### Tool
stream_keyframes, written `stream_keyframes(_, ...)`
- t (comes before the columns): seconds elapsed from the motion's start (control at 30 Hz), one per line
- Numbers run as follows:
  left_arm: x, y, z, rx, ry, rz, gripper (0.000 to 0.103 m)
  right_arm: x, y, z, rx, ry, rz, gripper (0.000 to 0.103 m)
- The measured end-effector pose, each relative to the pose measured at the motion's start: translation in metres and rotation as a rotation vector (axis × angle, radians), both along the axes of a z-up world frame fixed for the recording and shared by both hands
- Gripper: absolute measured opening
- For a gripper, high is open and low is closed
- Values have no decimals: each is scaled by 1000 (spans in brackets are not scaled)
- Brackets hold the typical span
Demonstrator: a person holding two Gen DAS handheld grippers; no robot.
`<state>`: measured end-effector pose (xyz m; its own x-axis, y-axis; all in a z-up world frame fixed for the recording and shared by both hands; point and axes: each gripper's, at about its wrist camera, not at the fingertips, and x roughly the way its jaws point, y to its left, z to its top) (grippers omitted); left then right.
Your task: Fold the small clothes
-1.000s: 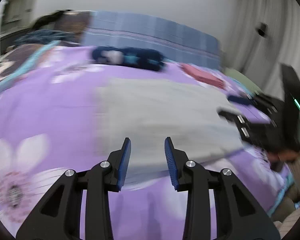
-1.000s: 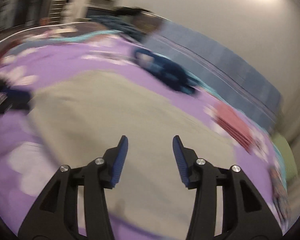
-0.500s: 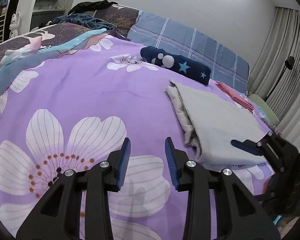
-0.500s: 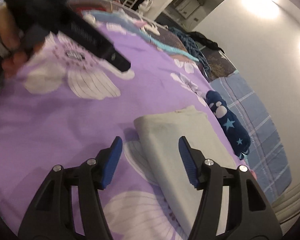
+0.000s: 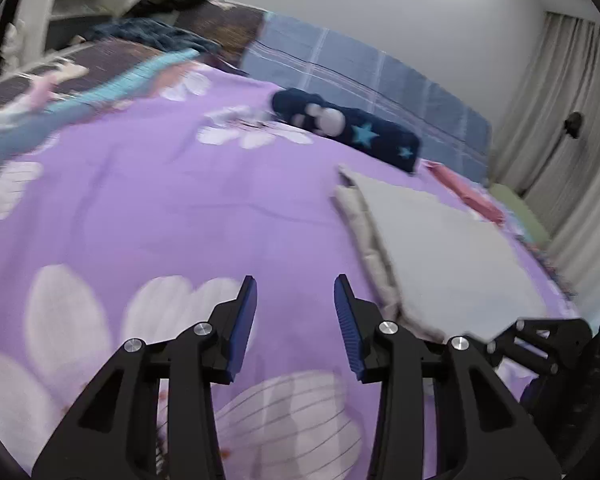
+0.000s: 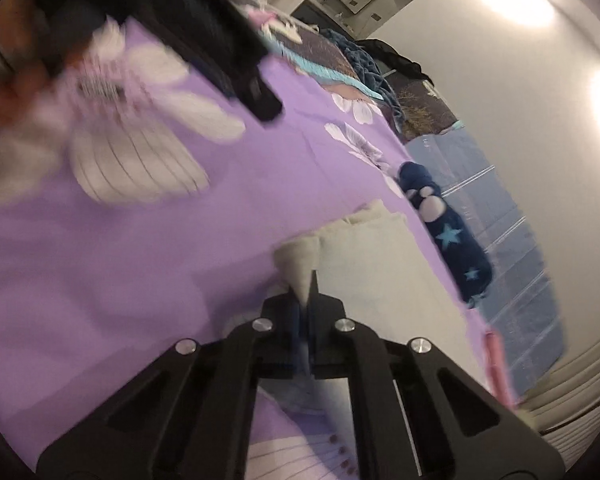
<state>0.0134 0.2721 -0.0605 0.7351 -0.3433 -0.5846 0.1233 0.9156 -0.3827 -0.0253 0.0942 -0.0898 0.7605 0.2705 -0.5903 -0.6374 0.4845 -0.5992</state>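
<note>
A pale grey folded garment (image 5: 440, 240) lies on the purple flowered bedspread (image 5: 160, 208), to the right of my left gripper (image 5: 296, 312), which is open and empty above the spread. My right gripper (image 6: 306, 312) is shut on the near corner of the grey garment (image 6: 300, 264), and a peak of cloth sticks up between its fingers. The right gripper's black frame (image 5: 540, 340) shows at the lower right of the left wrist view, at the garment's near edge. The left gripper (image 6: 236, 64) appears blurred at the top left of the right wrist view.
A rolled navy garment with stars (image 5: 348, 132) lies beyond the grey one, near a blue plaid pillow (image 5: 360, 92). A folded pink cloth (image 5: 464, 192) lies at the far right. Dark clothes (image 5: 148, 36) are heaped at the head of the bed. Curtains (image 5: 572, 120) hang on the right.
My right gripper has closed on the grey garment's near corner. My left gripper stays open and has shifted slightly over the bedspread.
</note>
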Motion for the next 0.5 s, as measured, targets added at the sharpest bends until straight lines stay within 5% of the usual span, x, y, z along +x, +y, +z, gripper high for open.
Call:
stream_keyframes(0.2, 84, -18, -9, -195, 104, -233, 48, 4, -2, 6, 56, 99, -2, 2)
stream_keyframes(0.3, 127, -34, -21, -201, 186, -273, 48, -2, -1, 6, 54, 67, -4, 2)
stream_keyframes(0.4, 159, -44, -33, -218, 225, -269, 29, -2, -4, 9, 80, 84, -12, 2)
stream_keyframes(0.47, 174, -45, -37, -266, 231, -255, 1, -2, -5, 10, 92, 99, -16, 2)
stream_keyframes(0.5, 178, -45, -36, -268, 222, -243, 1, -2, -5, 10, 95, 101, -17, 2)
